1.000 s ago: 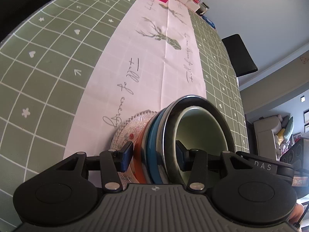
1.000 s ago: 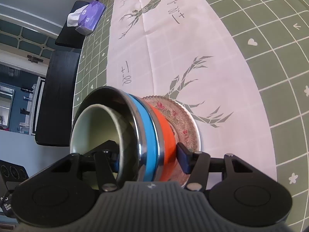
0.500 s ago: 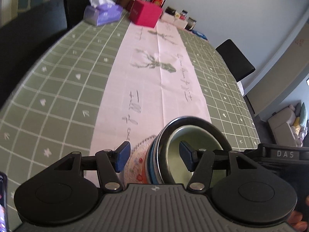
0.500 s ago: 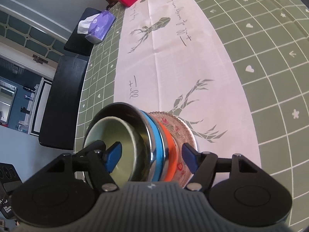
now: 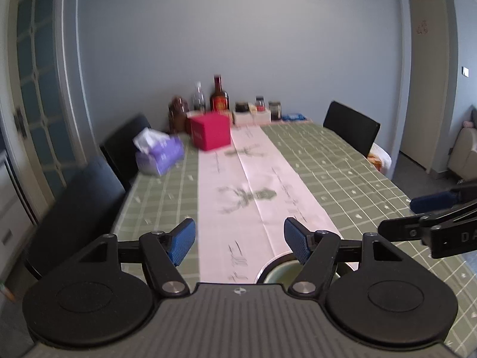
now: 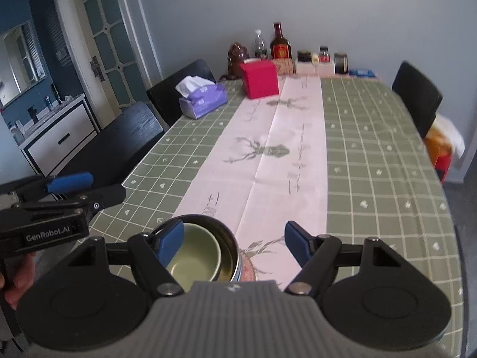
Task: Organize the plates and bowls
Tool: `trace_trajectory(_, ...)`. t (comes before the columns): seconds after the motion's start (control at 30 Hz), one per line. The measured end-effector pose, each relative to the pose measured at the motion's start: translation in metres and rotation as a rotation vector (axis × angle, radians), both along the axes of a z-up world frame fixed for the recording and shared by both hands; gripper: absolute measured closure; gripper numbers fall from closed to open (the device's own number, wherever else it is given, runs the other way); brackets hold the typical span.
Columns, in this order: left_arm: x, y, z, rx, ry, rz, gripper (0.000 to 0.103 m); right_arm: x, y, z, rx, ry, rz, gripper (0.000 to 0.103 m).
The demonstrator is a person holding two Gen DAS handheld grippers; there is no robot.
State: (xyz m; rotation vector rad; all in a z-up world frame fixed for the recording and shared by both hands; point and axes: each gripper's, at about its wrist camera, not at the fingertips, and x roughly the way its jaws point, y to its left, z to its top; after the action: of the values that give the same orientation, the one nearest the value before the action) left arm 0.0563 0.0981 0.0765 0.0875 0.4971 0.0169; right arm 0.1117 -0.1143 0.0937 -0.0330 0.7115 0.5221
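So both your claws are off the stack now. Left claw has just been opening, jaws wide, nothing between them; right claw likewise has just been opening, wide and empty (its left pad only overlaps the bowl rim in the picture, no grip).

The nested stack sits on the pink runner at the near end of the worktop, below and just ahead of your claws: green bowl inside the steel bowl, a sliver of blue rim under that, and the patterned plate at the bottom. In the left wrist view only the bowl rim peeks out by the claw's right finger.

Progress, as a judgement: stacking looks done, dishes gathered in one pile and released. No other plates or bowls show on the worktop, just the tissue pack, red box and bottles at the far end, so little or nothing seems left.
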Motion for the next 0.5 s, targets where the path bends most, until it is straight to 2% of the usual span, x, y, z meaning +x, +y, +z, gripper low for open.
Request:
trace_trajectory(0.1, -0.021, -0.016, 0.010, 0.070, -0.102, -0.015, 0.018, -0.022, -0.011, 0.013, -0.021, -0.105, 0.011, 0.026)
trace_trajectory(0.17, -0.035, -0.025, 0.013, 0.088, -0.155, -0.023, 0.017, -0.035, -0.019, 0.017, -0.023, -0.152, 0.015, 0.026)
trace_trajectory(0.27, -0.052, -0.037, 0.013, 0.079, -0.172, -0.033, 0.015, -0.053, -0.031, 0.018, -0.017, -0.179, 0.004, 0.026)
trace_trajectory(0.33, -0.062, -0.042, 0.011, 0.074, -0.183, -0.021, 0.009, -0.067, -0.039, 0.017, 0.000, -0.191, 0.002, 0.026)
trace_trajectory(0.5, -0.089, -0.056, -0.002, 0.134, -0.248, 0.019, 0.009, -0.107, -0.052, 0.007, -0.033, -0.301, -0.039, 0.021)
